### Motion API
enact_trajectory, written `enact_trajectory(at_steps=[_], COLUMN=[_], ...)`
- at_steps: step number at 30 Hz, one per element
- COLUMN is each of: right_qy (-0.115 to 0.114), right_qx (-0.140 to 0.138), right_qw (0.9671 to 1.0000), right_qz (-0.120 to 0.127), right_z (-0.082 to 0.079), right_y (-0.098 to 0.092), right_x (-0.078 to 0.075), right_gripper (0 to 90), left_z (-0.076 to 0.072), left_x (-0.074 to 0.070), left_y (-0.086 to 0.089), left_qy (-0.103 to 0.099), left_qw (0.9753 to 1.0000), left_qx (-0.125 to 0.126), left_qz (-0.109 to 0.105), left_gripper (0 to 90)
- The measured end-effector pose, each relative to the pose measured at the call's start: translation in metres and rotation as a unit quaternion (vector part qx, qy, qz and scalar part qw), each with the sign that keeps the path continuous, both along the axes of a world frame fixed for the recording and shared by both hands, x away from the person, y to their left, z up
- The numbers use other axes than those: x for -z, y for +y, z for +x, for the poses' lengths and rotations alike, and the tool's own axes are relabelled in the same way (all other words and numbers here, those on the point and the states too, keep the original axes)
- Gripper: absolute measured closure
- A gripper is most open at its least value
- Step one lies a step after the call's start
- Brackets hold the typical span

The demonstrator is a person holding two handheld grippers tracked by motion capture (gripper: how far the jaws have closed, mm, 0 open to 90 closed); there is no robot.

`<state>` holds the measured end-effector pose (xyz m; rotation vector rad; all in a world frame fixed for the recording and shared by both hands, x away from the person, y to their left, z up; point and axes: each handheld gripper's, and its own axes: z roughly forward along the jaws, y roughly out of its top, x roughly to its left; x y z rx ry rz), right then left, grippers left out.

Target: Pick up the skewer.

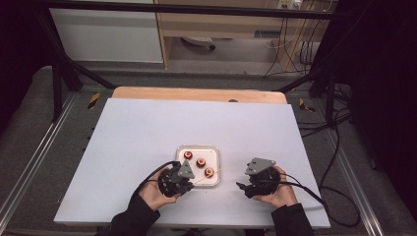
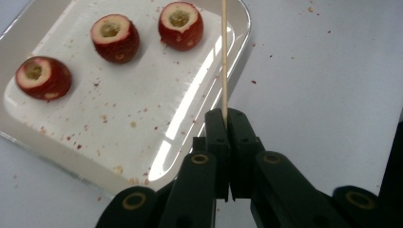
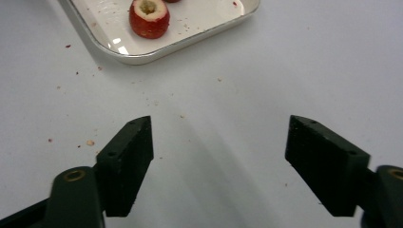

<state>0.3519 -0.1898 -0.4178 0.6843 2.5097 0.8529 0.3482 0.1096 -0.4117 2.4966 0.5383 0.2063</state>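
Wooden skewer [image 2: 224,57] pinched in left tongs [image 2: 227,124], right tongs [image 3: 218,142] agape.

You get even overhead light on the white table [image 1: 147,142], while the room at 9 and 3 o'clock sinks into near black. In the left gripper view, glare streaks the tray [image 2: 199,90] floor beside the skewer [image 2: 224,57]. In the right gripper view, 2 soft shadows fan toward 12 o'clock from the jaws, whose near ends blur. The high view is grainy and soft.
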Motion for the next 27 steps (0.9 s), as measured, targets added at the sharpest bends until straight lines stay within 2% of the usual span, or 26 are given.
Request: enact_trajectory(at_steps=[2,5,7,8,9,11,13,20,27], right_qy=[0.015,0.037,0.047,0.047,0.057,0.063,0.067,0.087,0.101], right_qx=[0.02,0.041,0.046,0.046,0.053,0.058,0.066,0.076,0.078], right_qw=[0.9996,0.9981,0.997,0.997,0.9958,0.9948,0.9935,0.9906,0.9886], right_qz=[0.013,0.028,0.04,0.04,0.049,0.056,0.063,0.074,0.079], right_z=[0.002,0.004,0.005,0.005,0.007,0.008,0.01,0.016,0.024], right_y=[-0.002,-0.002,-0.001,-0.001,-0.001,0.0,0.0,0.008,0.024], right_x=[0.001,0.001,0.001,0.001,0.0,0.0,-0.001,-0.008,-0.013], right_gripper=[20.2,15.6,12.9,12.9,10.6,8.7,7.0,3.0,2.8], left_z=[-0.002,-0.006,-0.007,-0.008,-0.009,-0.012,-0.012,-0.013,-0.013], left_x=[0.0,0.001,0.001,0.002,0.002,0.004,0.004,0.01,0.016], left_y=[0.005,0.022,0.026,0.029,0.032,0.042,0.045,0.061,0.074], left_qy=[-0.005,-0.014,-0.015,-0.017,-0.02,-0.025,-0.026,-0.031,-0.032], left_qw=[0.9999,0.9984,0.9979,0.9972,0.9965,0.9937,0.9931,0.9881,0.9855], left_qx=[-0.008,-0.038,-0.044,-0.05,-0.056,-0.074,-0.077,-0.103,-0.116], left_qz=[-0.003,-0.039,-0.045,-0.052,-0.06,-0.081,-0.084,-0.11,-0.12], left_gripper=[88.7,88.7,88.7,88.7,88.7,88.6,88.6,88.6,88.6])
